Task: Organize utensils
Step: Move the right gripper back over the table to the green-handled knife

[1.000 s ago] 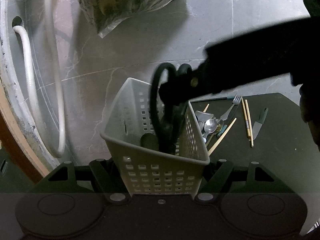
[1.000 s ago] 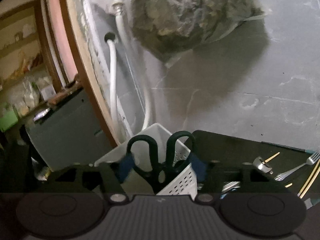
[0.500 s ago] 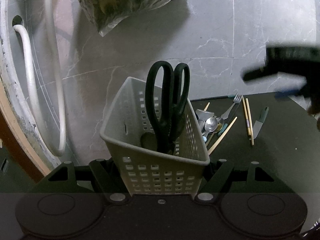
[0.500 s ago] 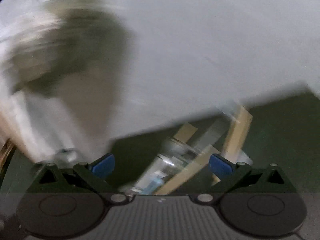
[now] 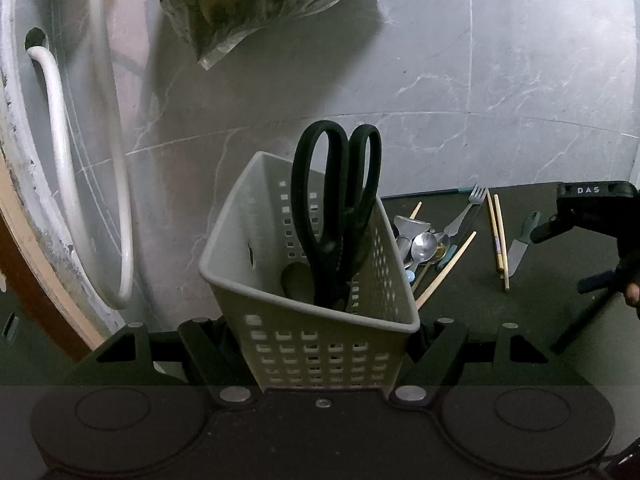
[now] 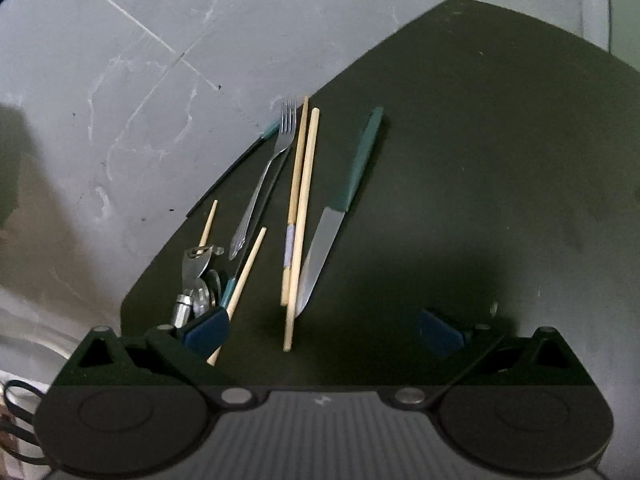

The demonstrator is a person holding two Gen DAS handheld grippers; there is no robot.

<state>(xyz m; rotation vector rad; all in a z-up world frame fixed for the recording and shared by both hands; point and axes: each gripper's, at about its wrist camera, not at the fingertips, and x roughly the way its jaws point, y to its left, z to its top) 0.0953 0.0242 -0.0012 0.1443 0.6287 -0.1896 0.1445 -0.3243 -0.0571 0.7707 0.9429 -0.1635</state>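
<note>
We find the scissors (image 5: 336, 216) already in the basket (image 5: 312, 320) the left gripper (image 5: 320, 344) clamps, while the right gripper (image 6: 324, 332) (jaws spread, empty) faces fork (image 6: 264, 184), knife (image 6: 324, 252) and chopsticks (image 6: 300, 216) at twelve o'clock.

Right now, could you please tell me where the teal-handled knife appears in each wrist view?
Left wrist: teal-handled knife far right, beyond the basket.
Right wrist: teal-handled knife centre, blade nearest the camera.
Shared landmark: the chopstick pair lying just left of it.

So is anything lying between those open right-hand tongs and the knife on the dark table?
Nothing visible. The right tongs hang open above the table, and the knife lies uncovered just ahead, with a pair of chopsticks alongside it.
</note>
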